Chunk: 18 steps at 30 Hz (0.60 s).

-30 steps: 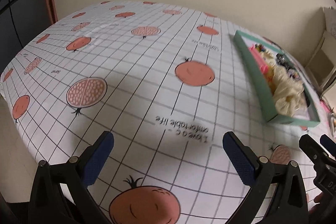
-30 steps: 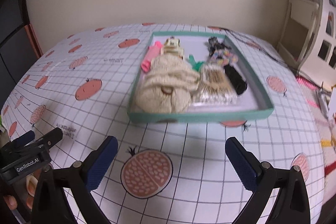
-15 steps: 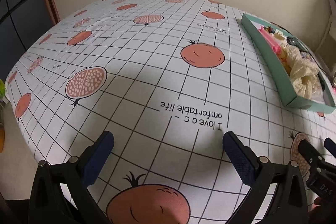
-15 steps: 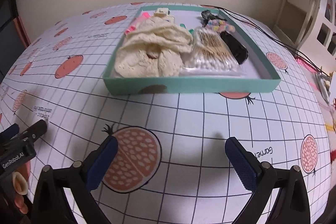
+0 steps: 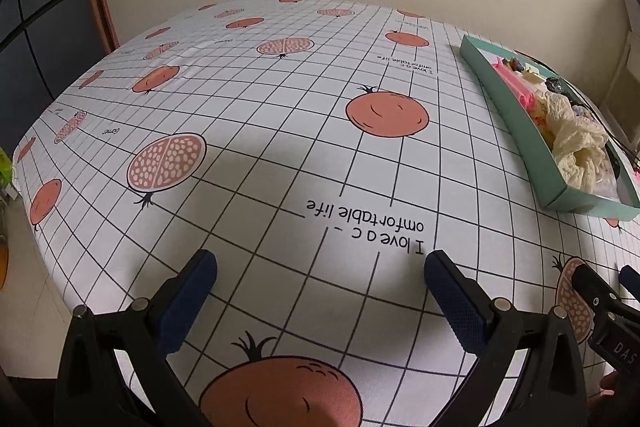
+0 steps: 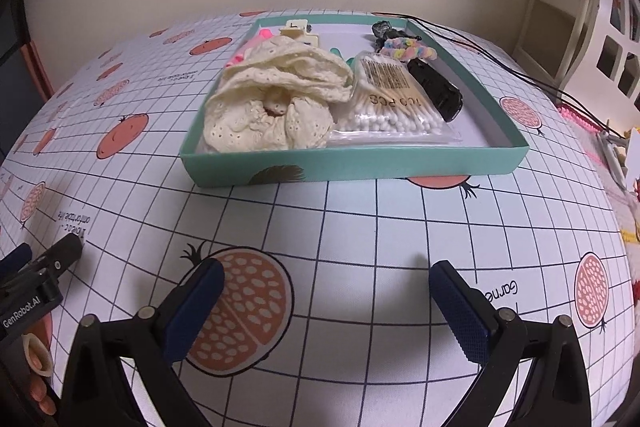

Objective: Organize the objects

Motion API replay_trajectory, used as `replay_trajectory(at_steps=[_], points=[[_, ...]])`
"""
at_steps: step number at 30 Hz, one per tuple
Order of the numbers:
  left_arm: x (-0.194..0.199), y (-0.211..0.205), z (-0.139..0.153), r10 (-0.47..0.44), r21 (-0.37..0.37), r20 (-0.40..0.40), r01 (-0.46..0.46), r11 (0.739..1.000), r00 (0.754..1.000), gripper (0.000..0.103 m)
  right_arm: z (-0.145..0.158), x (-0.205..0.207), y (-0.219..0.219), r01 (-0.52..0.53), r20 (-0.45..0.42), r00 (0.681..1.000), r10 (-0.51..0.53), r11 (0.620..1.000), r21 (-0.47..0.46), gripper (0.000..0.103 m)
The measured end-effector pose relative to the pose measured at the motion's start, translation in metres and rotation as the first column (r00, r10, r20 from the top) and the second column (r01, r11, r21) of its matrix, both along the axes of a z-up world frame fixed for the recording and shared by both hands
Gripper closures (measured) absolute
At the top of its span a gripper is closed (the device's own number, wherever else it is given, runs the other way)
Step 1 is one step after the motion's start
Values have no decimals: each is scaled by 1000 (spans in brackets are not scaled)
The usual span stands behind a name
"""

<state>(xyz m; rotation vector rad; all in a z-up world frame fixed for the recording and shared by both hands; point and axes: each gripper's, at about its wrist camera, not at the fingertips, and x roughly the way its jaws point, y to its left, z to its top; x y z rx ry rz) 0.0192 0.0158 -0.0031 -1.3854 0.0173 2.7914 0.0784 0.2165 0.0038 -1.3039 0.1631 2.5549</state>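
Teal tray is sitting toward the table's far right edge, crammed with a cream lace cloth, a cotton-swab bag, a black clip and a pastel scrunchie. Both the right gripper and left gripper are hovering spread wide and empty, nearer the tabletop than a second ago. Grabbing the lace risks snagging the swab bag touching it.
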Motion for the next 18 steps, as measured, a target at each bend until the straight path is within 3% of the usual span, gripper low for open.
replay_trajectory(at_steps=[18], points=[[0, 1, 0, 15, 1, 6, -15, 1000, 1000, 0, -1, 1, 0, 4, -4, 1000, -4, 1000, 2, 0]])
